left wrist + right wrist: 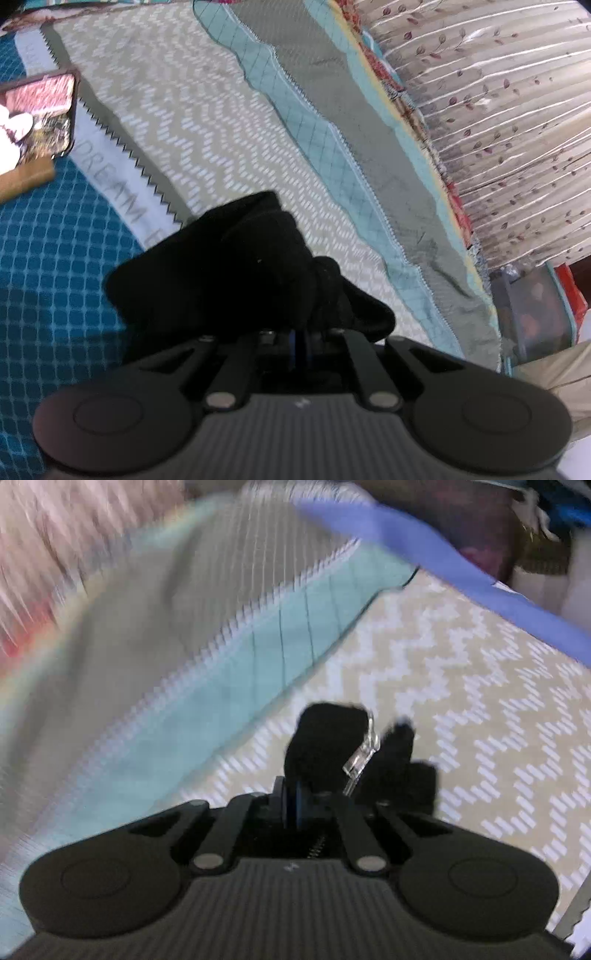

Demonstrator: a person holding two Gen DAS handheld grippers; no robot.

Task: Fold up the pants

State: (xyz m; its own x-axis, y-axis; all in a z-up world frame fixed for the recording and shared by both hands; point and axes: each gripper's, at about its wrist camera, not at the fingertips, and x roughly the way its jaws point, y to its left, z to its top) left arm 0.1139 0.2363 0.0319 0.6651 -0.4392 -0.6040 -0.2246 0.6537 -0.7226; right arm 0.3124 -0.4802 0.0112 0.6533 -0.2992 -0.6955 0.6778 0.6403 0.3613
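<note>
The left gripper (301, 332) is pinching a bunched wad of the black pants (236, 266), its jaws closed on the cloth so that the fabric is bulging out ahead of them over the bed. The right gripper (295, 805) is also clamped tight; black cloth (325, 742) is sticking up between and around its jaws, and a clear plastic piece (360, 753), perhaps a tag fastener, is showing beside it, though blur is making the exact hold hard to read.

Both grips are looking bunched rather than taken along a clean edge, so the fold is likely coming out lumpy or skewed. The right hold seems to be on a thin bit of cloth and could be slipping free if the hands pull apart.

The pants are being worked over a bedspread (177, 122) printed with beige zigzags, teal bands and a strip of lettering. A floral curtain (498, 110) is hanging beyond the bed's edge, and a phone (40, 118) is lying at the left.
</note>
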